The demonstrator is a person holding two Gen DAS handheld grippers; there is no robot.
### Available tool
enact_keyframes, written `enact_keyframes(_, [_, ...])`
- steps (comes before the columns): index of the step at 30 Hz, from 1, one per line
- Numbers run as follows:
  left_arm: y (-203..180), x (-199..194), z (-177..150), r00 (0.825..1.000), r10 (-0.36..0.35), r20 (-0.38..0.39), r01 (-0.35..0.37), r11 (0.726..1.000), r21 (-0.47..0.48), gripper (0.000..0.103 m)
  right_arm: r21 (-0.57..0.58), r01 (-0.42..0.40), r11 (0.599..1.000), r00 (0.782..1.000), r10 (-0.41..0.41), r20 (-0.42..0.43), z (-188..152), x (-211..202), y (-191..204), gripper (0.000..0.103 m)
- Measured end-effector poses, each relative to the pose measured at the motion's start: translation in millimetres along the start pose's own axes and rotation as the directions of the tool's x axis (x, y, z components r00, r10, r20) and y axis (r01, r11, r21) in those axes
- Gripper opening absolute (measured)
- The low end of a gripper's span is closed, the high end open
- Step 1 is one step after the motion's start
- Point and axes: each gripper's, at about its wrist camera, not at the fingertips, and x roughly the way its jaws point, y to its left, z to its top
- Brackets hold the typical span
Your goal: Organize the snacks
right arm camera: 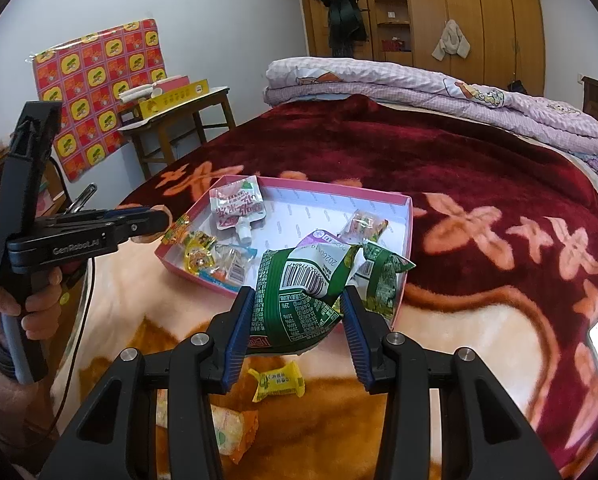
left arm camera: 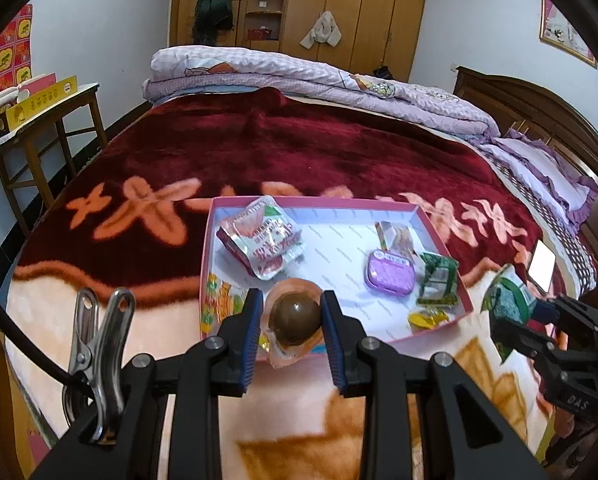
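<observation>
The left gripper (left arm camera: 293,320) was clamped on a packed brown egg (left arm camera: 295,318), its blue pads (left arm camera: 252,336) pressing both sides of the round lump inside an orange-edged clear wrapper. It hung over the near edge of the pink box (left arm camera: 443,236), at about six o'clock of the box in the left wrist view, probably so the egg could be set down among the snacks already inside.

The right gripper (right arm camera: 299,320) gripped a crumpled green snack bag (right arm camera: 299,292) across its middle, the jaws squeezing the foil so the barcode side faced the camera. The bag was held up above the near right corner of the box, about five o'clock of it in the right wrist view, seemingly also on its way in.

Inside the box lay a red and white drink pouch (left arm camera: 261,242) at ten o'clock, a purple tin (left arm camera: 389,274) at three o'clock and a small green packet (left arm camera: 437,280) beside it. Two wrapped candies, a yellow candy (right arm camera: 277,380) and an orange and white candy (right arm camera: 231,430), lay on the blanket (right arm camera: 479,184) outside the box, likely waiting their turn.

The gripper seen sideways in the right wrist view read "GenRobot.AI". The bag showed a date starting "2026" above the barcode; the pouch's large lettering was not readable with any certainty.
</observation>
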Motion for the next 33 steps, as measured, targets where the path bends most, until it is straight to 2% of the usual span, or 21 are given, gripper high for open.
enact_keyframes(14, [11,53,10,0.999,0.006,-0.043,-0.007,1.0,-0.025,0.031,0.001,-0.005,1.0,1.0,0.005,-0.015,10,24,-1,0.045])
enact_keyframes(33, [18,108,6,0.993,0.101,-0.055,-0.1,0.995,0.024,0.031,0.027,-0.008,1.0,0.995,0.01,-0.096,6,74,-11,0.045])
